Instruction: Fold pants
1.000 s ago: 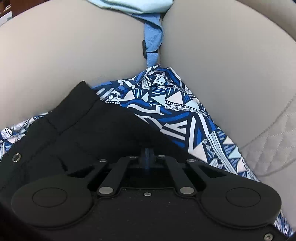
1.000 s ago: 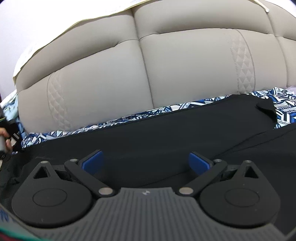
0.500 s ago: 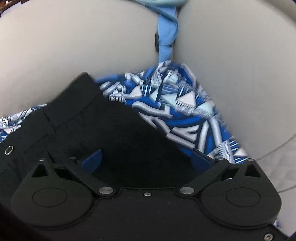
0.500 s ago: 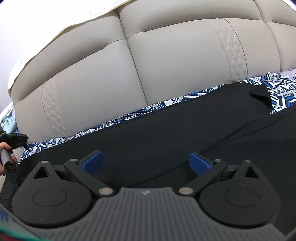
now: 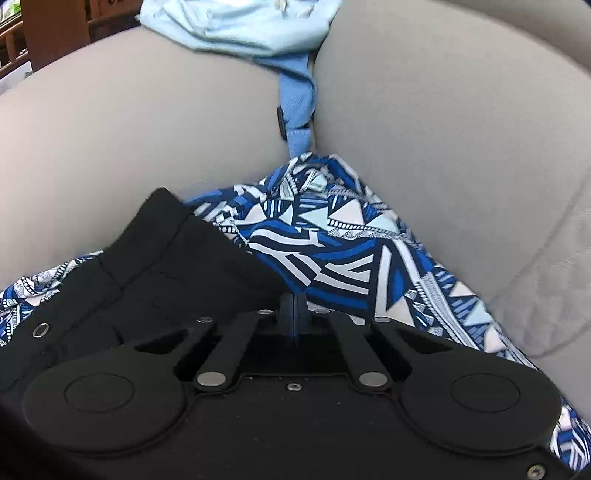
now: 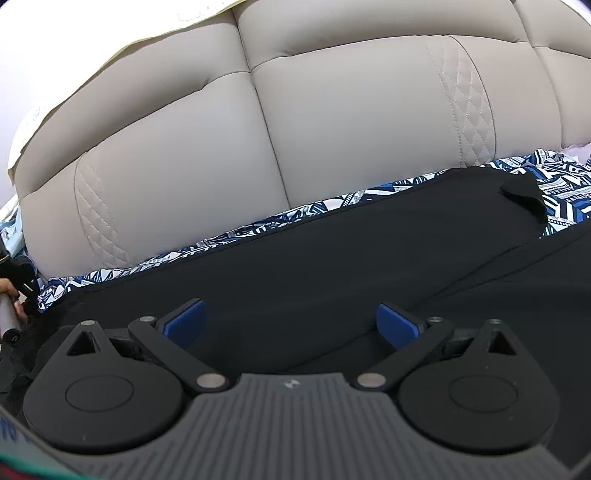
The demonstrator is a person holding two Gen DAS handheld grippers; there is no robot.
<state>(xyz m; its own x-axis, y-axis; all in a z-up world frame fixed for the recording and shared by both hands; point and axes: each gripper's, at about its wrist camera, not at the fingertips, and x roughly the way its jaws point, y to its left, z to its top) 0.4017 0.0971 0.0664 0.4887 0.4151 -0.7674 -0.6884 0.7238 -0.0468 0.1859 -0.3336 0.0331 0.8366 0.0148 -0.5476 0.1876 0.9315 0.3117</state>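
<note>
Black pants [image 5: 177, 269] lie on a blue-and-white patterned cloth [image 5: 332, 240] on a beige sofa. In the left wrist view their waistband end with a metal snap [image 5: 40, 329] is at the left. My left gripper [image 5: 294, 308] is shut at the pants' edge where it meets the patterned cloth; whether fabric is pinched is hidden. In the right wrist view the pants [image 6: 332, 266] stretch across the seat, with a folded-up corner [image 6: 524, 195] at the right. My right gripper [image 6: 291, 325] is open just above the black fabric, holding nothing.
Beige sofa back cushions [image 6: 332, 129] rise behind the pants. A light blue garment [image 5: 240, 26] with a strap [image 5: 297, 107] hangs in the gap between two cushions. The person's other hand and gripper handle [image 6: 11, 295] show at the left edge of the right wrist view.
My left gripper was shut a second ago, opened half a second ago, and is shut again at the pants' edge. The right gripper stays open, its view shifted slightly.
</note>
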